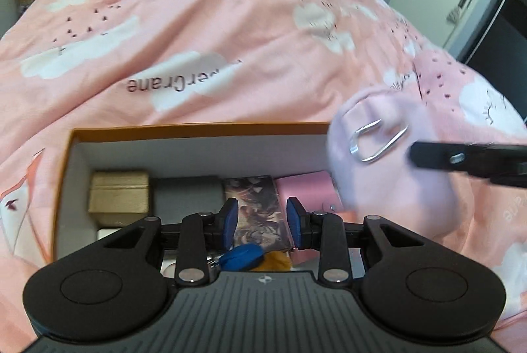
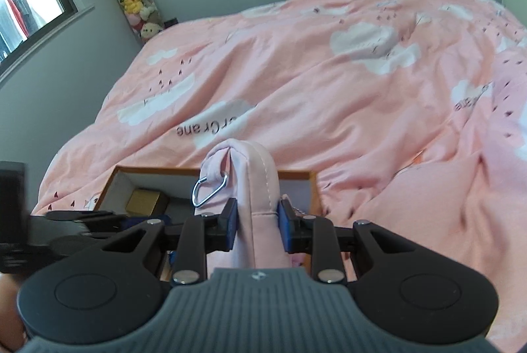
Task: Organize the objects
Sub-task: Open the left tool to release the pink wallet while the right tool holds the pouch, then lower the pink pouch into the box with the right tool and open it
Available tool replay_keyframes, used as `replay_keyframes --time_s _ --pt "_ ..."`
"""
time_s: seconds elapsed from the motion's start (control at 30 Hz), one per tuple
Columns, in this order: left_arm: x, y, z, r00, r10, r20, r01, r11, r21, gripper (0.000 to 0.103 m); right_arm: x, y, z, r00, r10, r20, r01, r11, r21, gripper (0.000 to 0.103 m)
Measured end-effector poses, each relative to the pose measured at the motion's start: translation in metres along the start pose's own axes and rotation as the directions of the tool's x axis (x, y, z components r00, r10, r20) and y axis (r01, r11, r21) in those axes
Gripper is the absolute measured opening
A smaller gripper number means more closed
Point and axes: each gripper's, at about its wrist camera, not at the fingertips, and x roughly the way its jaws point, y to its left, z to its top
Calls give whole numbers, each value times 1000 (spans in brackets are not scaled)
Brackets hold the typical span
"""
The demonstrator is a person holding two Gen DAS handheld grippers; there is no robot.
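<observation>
My right hand-held gripper (image 2: 256, 226) is pinching a soft pink pouch (image 2: 255, 204) — both blue pads press into its fabric sides, and it stands up between them with its stitched, rounded end pointing away from me and upward. A silver D-ring (image 2: 209, 191) hangs off its left face. I read the long axis of the pouch as running roughly along the gripper's own pointing line, tilted up at the far end.

What the next move turns on is where the pouch sits against the orange-rimmed box (image 2: 298, 175) on the bed (image 2: 329, 89). From the right wrist view the pouch hangs over the box's right portion, with the far rim just behind it. From the left wrist view the same pouch (image 1: 388, 168) overlaps the box's right end, above the rim (image 1: 197, 127) rather than down inside. So the target lies below and slightly left of what I'm holding, and the right hand is plainly the nearer one.

My left hand-held gripper (image 1: 262, 221) is over the box interior, jaws partly spread with nothing between the pads. Beneath it the box already holds a gold box (image 1: 118, 198), a grey box (image 1: 187, 194), a patterned card pack (image 1: 257, 214) and a pink box (image 1: 304, 191) side by side along the far wall, plus a blue item (image 1: 242, 257) near the front.

I judge the free space to be tight; the pouch would probably need laying flat, long axis along the box's length.
</observation>
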Motion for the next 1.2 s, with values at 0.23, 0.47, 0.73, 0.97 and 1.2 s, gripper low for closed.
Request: replay_keyframes --time_s 0.23,0.47,0.73,0.97,1.2 --pt "-1 8 -12 1000 -20 -9 19 999 -26 37 42 9 -9 993 -72 -96 73 997 11 27" --pt "2 13 -23 999 -43 -23 42 998 -41 37 51 10 -19 985 -76 -154 83 996 41 27" --pt "-8 9 -33 997 -79 -23 78 996 -38 37 25 9 -49 971 -42 -237 62 995 80 28" --pt "-12 8 -42 996 -89 -27 88 994 -62 37 32 2 -59 943 -45 -330 92 988 127 28" --pt "-15 10 -46 995 -95 -18 93 991 -99 37 53 16 -50 904 -110 -412 129 991 18 30"
